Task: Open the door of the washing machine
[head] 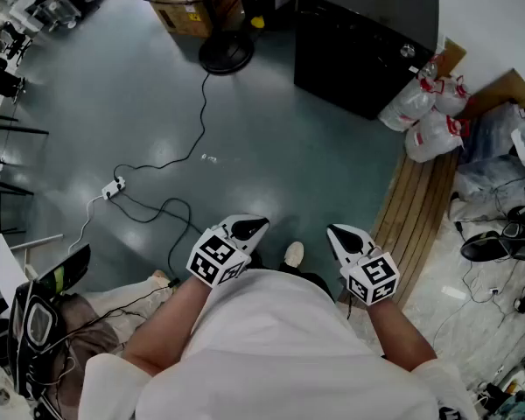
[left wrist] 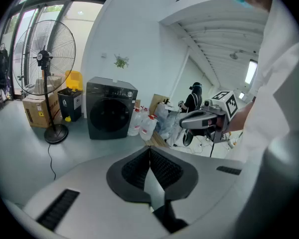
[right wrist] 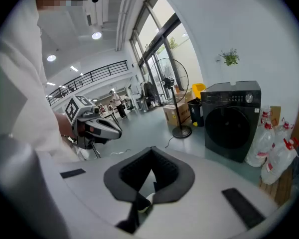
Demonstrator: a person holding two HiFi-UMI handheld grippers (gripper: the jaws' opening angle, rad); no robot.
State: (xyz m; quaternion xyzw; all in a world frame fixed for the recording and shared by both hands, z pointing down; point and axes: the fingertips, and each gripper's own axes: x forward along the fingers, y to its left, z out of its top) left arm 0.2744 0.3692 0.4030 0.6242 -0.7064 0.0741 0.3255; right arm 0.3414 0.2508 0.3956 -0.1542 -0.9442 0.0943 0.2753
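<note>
The black front-loading washing machine (head: 367, 42) stands against the far wall, and its round door (left wrist: 108, 116) is closed. It also shows in the right gripper view, washing machine (right wrist: 232, 118), with its dark door (right wrist: 228, 127) facing me. My left gripper (head: 255, 226) and right gripper (head: 337, 233) are held side by side close to my body, well short of the machine. In both gripper views the pads meet at the tip, left gripper (left wrist: 150, 151) and right gripper (right wrist: 152, 153), with nothing between them.
A pedestal fan (head: 226, 52) stands left of the machine, its cable running to a power strip (head: 114, 187) on the floor. White bags and jugs (head: 429, 116) lean beside the machine on a wooden platform (head: 420, 208). Cardboard box (head: 188, 7) at the back, shoes (head: 486, 248) at right.
</note>
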